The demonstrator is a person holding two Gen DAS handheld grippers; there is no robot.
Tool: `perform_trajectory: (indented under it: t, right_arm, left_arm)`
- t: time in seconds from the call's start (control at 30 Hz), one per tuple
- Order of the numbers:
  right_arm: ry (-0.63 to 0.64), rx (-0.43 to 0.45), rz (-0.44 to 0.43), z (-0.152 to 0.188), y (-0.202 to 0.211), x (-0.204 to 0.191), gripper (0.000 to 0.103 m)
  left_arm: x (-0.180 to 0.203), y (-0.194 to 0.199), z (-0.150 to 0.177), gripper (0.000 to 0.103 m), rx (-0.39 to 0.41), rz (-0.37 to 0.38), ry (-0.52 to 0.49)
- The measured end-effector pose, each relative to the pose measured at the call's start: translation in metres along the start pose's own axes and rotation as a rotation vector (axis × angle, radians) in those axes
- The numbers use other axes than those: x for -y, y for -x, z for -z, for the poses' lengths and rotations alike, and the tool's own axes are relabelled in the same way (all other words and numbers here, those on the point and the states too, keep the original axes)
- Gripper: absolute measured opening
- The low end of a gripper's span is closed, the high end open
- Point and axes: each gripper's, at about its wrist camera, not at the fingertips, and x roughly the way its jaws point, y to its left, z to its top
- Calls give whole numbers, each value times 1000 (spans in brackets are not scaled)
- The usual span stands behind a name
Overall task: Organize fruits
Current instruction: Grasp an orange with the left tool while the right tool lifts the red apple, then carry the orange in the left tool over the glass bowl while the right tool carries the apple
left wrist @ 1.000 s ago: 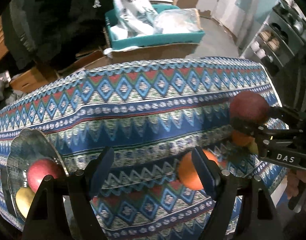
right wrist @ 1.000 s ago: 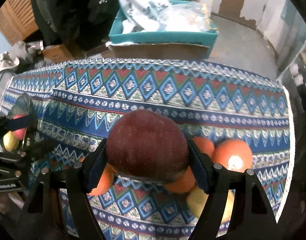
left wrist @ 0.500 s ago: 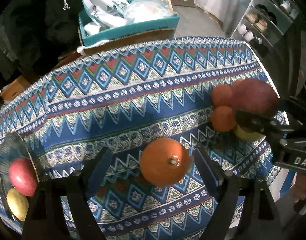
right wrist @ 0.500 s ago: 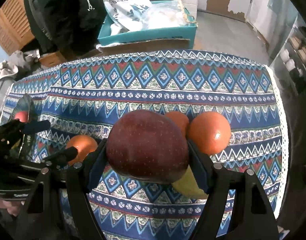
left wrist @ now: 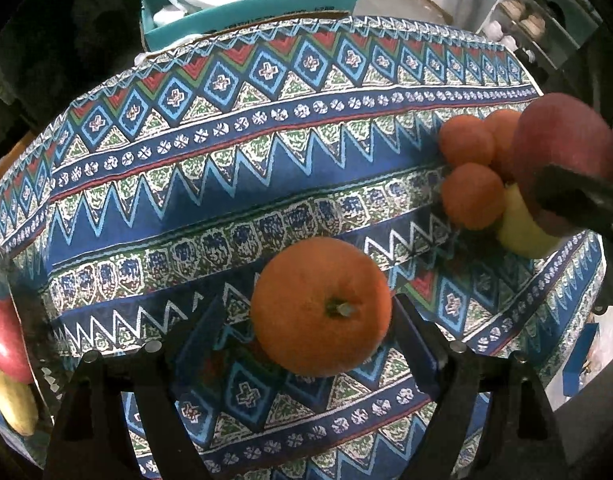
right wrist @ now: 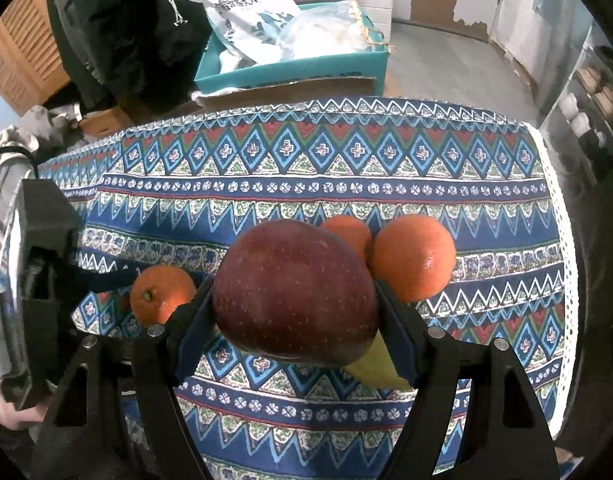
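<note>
Red apples (right wrist: 294, 292): 2 | oranges (left wrist: 321, 306): 4 | right jaws clamp apple; left jaws apart

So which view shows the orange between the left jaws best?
The left wrist view: the orange fills the centre, stem up. The right wrist view shows it small and partly hidden.

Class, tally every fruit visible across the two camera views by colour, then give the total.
Oranges: 4
Red apples: 2
Yellow fruits: 2
Total: 8
</note>
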Motion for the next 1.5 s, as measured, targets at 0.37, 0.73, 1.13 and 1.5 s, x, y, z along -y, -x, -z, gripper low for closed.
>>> perform_trajectory:
  t: [0.37, 0.73, 1.13, 1.5]
  right_arm:
    - [18, -12, 2, 0, -7, -6, 76]
    - [44, 25, 4, -5, 2, -14, 76]
    - [82, 93, -15, -17, 24, -30, 76]
    - [117, 156, -33, -26, 46, -48, 76]
  left_arm:
    - [8, 3, 5, 66, 44, 15, -47]
    - [-9, 48, -6, 66, 134, 26, 11]
    - [-21, 104, -7, 66, 262, -6, 28]
    - [-32, 134, -6, 66, 332, 5, 55]
